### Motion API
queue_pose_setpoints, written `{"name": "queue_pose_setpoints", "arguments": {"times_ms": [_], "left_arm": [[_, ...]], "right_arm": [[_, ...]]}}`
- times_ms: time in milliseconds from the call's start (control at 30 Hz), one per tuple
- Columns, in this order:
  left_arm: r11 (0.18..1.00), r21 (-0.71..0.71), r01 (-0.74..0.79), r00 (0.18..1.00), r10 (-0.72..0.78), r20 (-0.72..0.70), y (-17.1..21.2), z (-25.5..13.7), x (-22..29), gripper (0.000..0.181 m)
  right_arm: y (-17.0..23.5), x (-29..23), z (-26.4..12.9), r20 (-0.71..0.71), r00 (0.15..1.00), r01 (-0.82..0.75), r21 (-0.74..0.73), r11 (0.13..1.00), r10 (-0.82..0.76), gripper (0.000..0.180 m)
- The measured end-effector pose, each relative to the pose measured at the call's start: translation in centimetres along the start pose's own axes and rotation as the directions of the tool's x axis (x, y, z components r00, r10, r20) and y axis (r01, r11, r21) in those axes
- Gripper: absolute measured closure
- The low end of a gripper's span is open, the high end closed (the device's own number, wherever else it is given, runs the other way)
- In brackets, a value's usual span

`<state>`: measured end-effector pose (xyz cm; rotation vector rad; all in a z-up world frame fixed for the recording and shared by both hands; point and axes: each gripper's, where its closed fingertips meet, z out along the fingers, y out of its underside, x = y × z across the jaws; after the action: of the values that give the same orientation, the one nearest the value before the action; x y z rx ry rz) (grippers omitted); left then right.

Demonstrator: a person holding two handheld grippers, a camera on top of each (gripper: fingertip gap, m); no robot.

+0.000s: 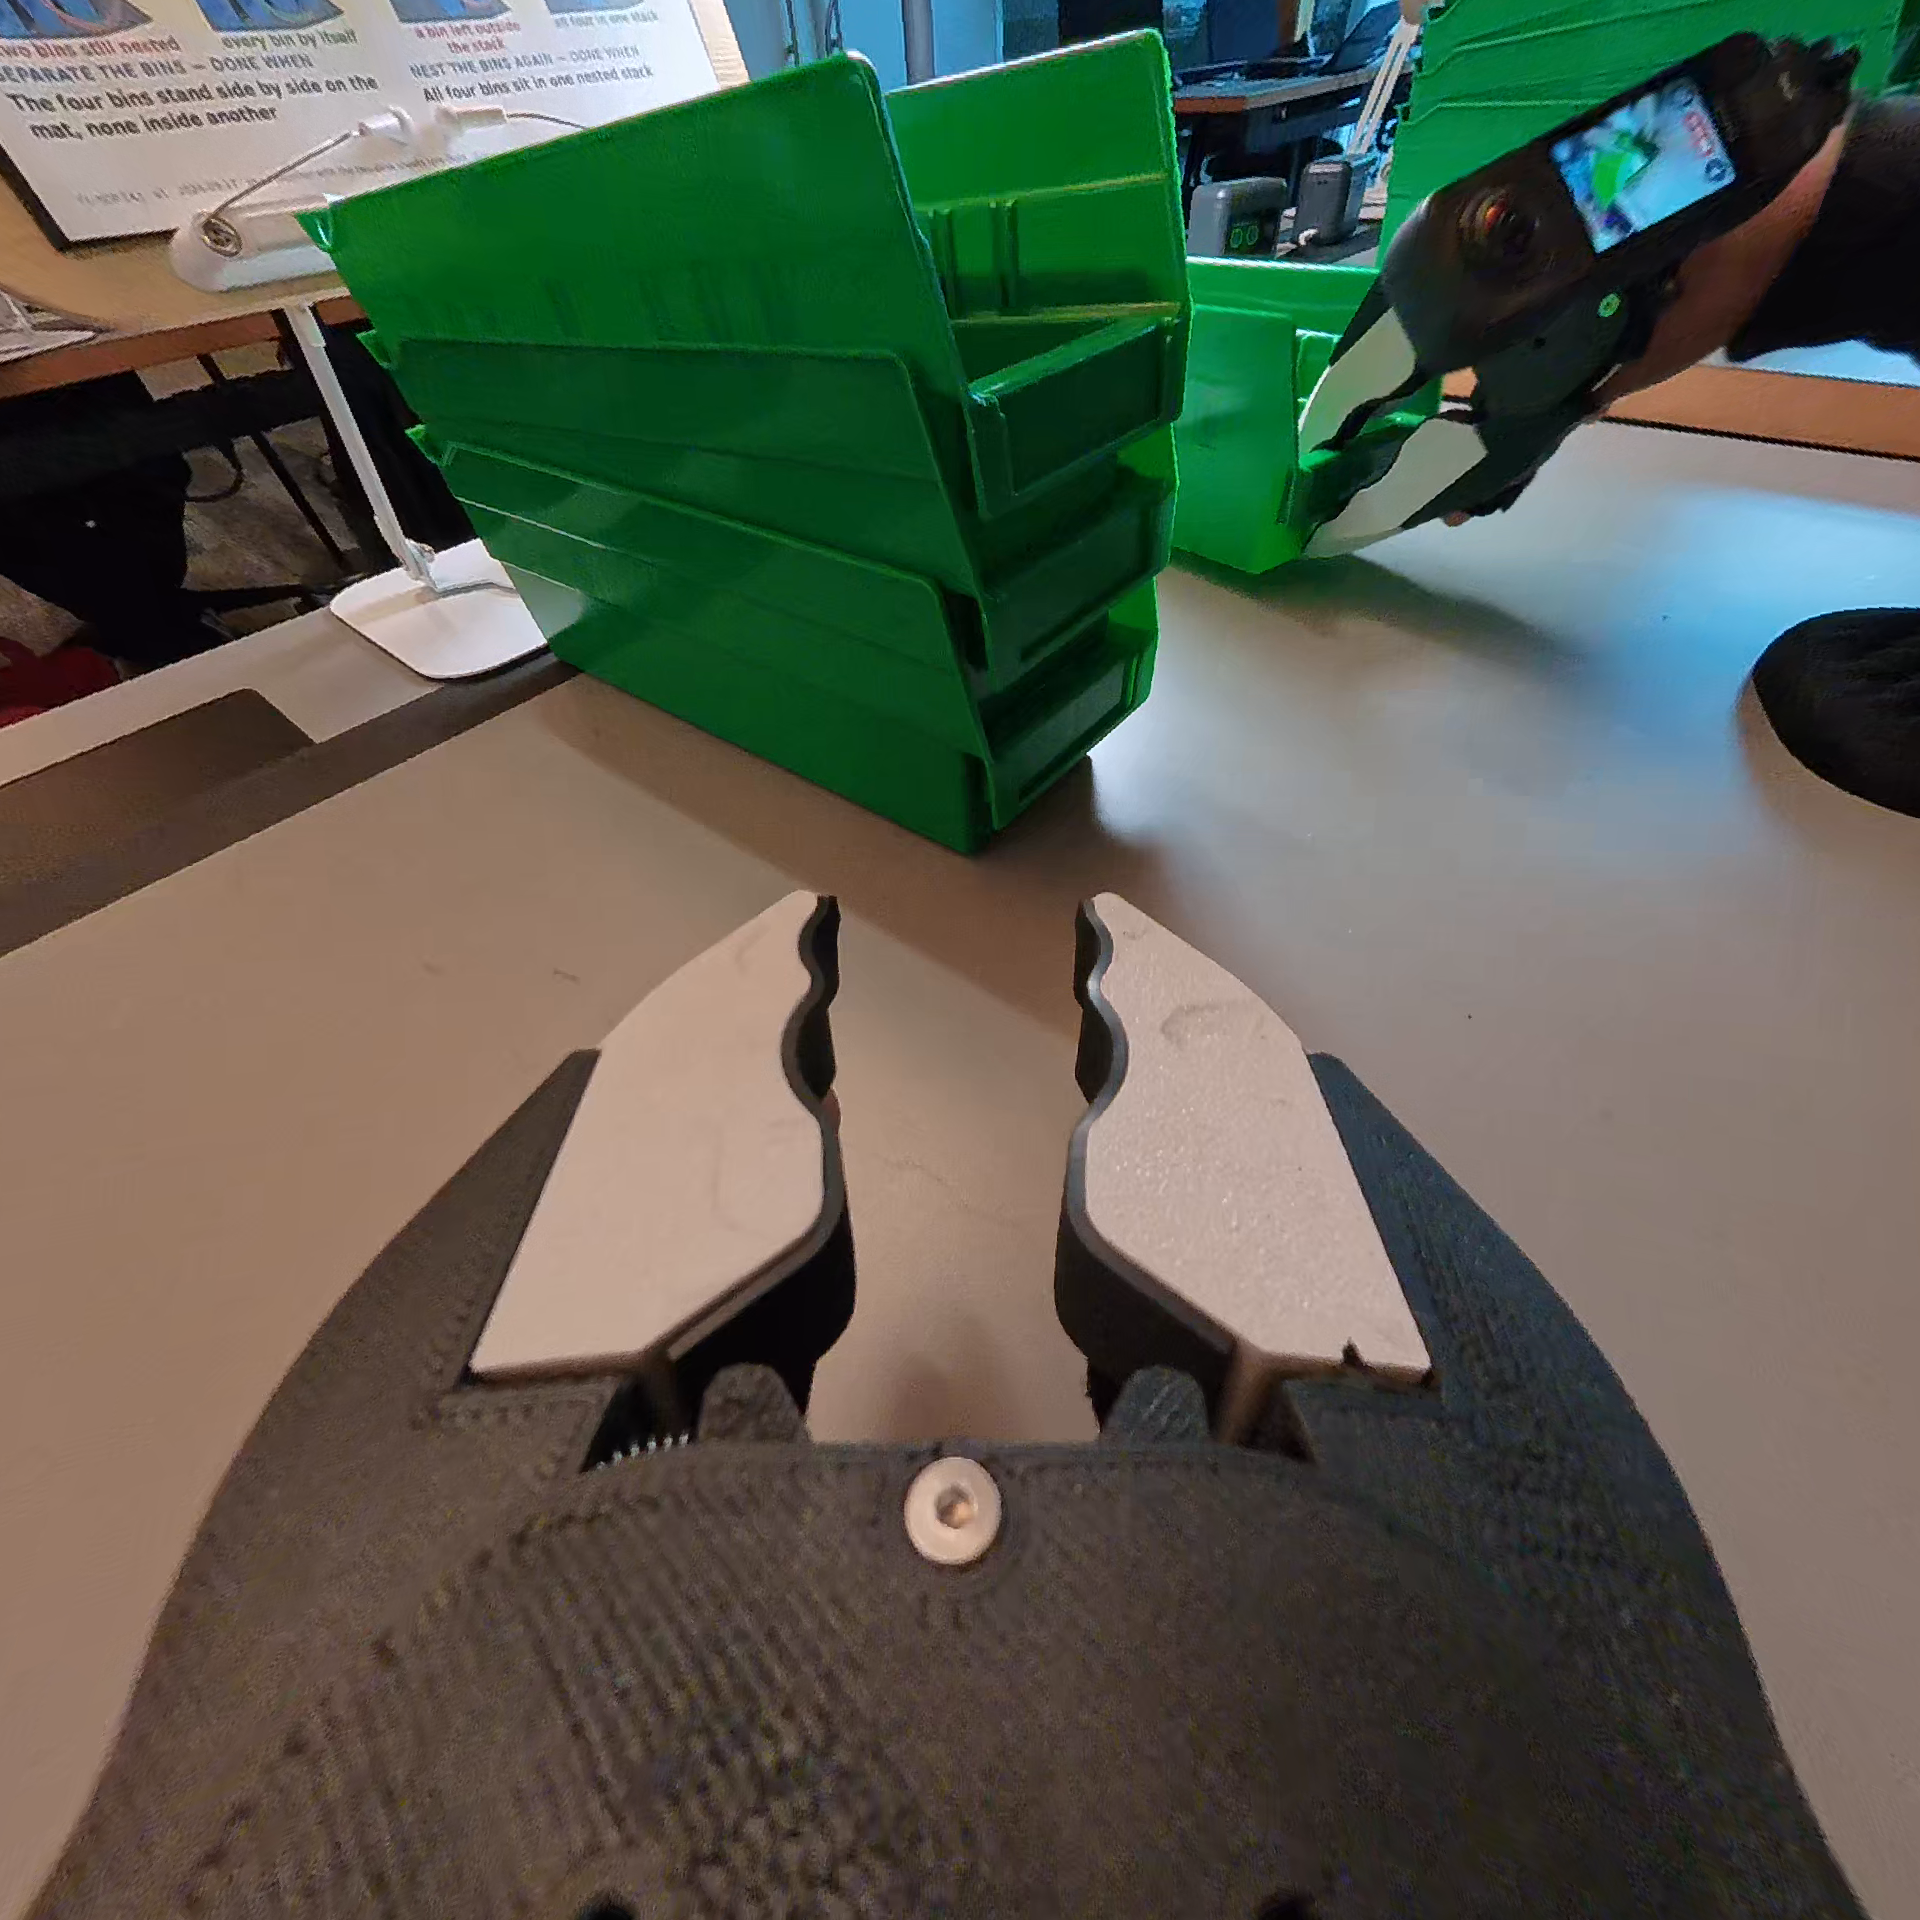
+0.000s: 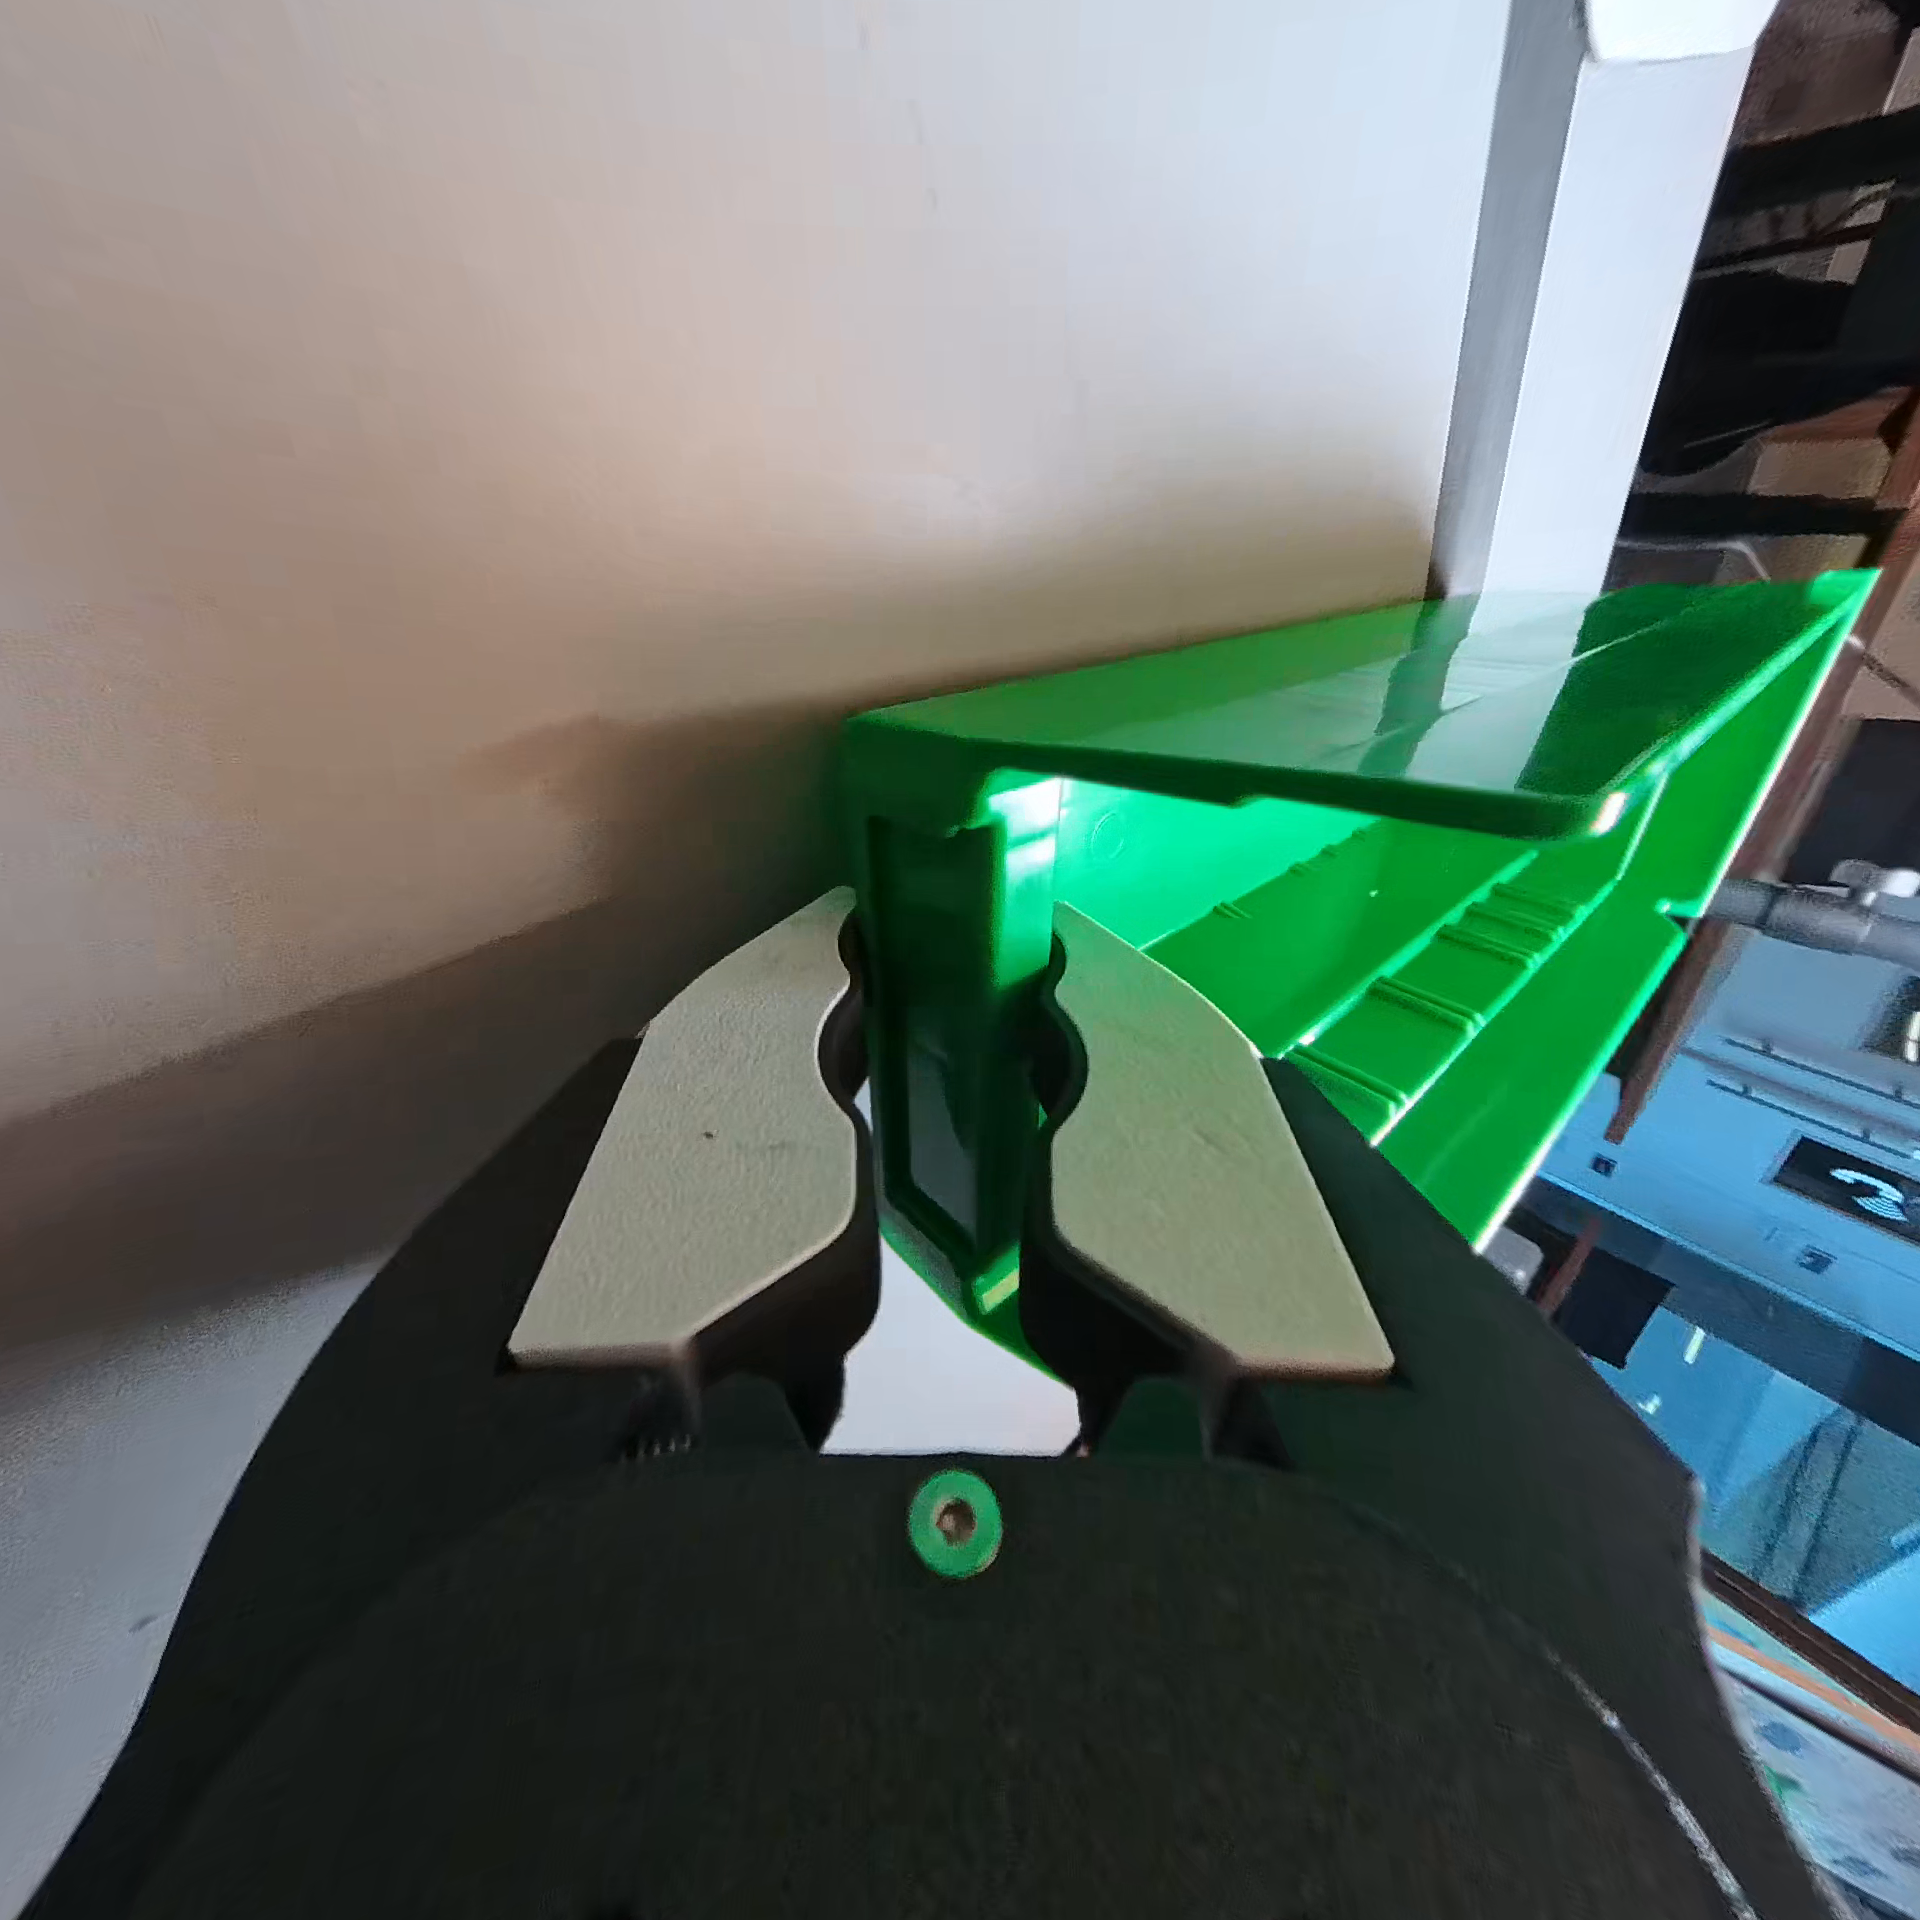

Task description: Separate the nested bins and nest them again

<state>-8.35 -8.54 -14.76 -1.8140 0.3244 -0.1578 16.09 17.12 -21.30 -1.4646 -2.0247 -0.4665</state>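
A stack of green nested bins stands on the grey table ahead of my left gripper, which is open and empty, a short way in front of the stack's near corner. A single green bin sits on the table to the right of the stack. My right gripper is shut on that bin's front lip. In the right wrist view the right gripper clamps the single bin's front lip, and the bin's long wall runs away to the right.
A white lamp stand sits at the table's left edge by the stack. A poster board stands behind it. A dark rounded object lies on the table at the right. The table edge runs along the left. The grippers' ends are close to 35 cm from one another.
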Motion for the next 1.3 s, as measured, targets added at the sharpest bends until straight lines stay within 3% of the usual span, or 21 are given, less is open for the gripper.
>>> {"name": "queue_pose_setpoints", "arguments": {"times_ms": [233,500,667,933,1300], "left_arm": [[1.000,-0.003,-0.016,1.000,0.016,-0.009,0.0,0.1,0.5,0.137],[0.999,-0.005,-0.051,0.999,0.051,-0.004,0.0,0.0,0.9,0.136],[0.998,-0.002,-0.071,0.998,0.071,-0.002,-0.2,-0.1,1.1,0.136],[0.992,-0.022,-0.126,0.992,0.126,-0.002,0.3,0.1,1.7,0.136],[0.994,-0.013,-0.113,0.994,0.113,-0.003,0.0,0.0,1.6,0.136]], "right_arm": [[-4.9,1.4,-7.3,-0.003,1.000,-0.020,0.163,0.986,0.020,0.152],[-12.5,6.9,-17.5,-0.138,0.987,0.125,0.310,0.942,-0.085,0.152],[-17.5,8.8,-21.1,-0.158,0.975,0.204,0.351,0.914,-0.157,0.152],[-22.1,7.4,-19.0,-0.066,0.964,0.267,0.309,0.913,-0.259,0.151],[-23.2,3.7,-12.6,-0.018,0.939,0.338,0.231,0.912,-0.344,0.147]]}}
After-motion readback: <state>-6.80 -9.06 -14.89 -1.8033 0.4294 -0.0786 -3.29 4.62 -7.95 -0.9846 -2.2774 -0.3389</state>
